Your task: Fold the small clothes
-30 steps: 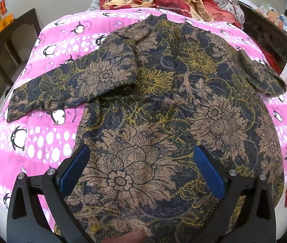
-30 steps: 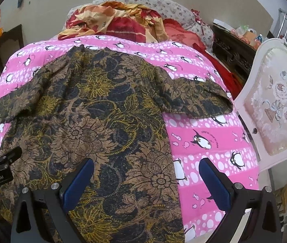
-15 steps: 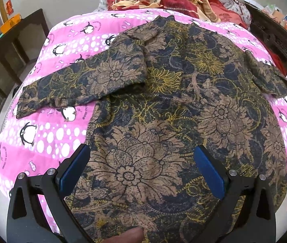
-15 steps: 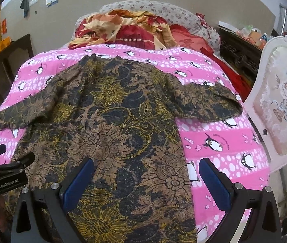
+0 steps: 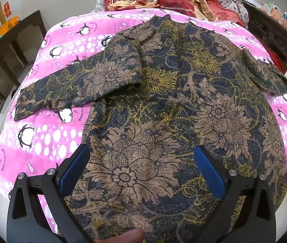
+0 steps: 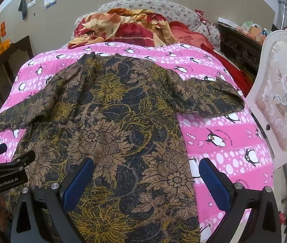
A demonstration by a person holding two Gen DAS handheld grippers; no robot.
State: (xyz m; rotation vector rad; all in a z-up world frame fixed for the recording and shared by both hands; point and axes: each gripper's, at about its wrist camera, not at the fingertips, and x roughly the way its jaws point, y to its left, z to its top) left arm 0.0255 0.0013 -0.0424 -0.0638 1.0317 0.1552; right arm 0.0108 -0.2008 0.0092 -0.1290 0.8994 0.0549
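The floral shirt (image 5: 175, 109) is laid flat on the pink penguin bedspread (image 5: 48, 139), ahead of and between the left gripper's (image 5: 141, 168) wide-spread jaws; nothing is gripped.

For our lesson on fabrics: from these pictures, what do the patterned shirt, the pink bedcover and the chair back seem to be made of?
Shirt: thin woven cloth, probably cotton, matte; it lies flat with soft creases and a printed floral pattern.
Bedcover: plush, fleece-like fabric, judging by its soft, slightly fuzzy look; penguin print.
Chair: padded floral upholstery with a slight sheen, in a carved white frame, painted wood or plastic; cannot tell which.
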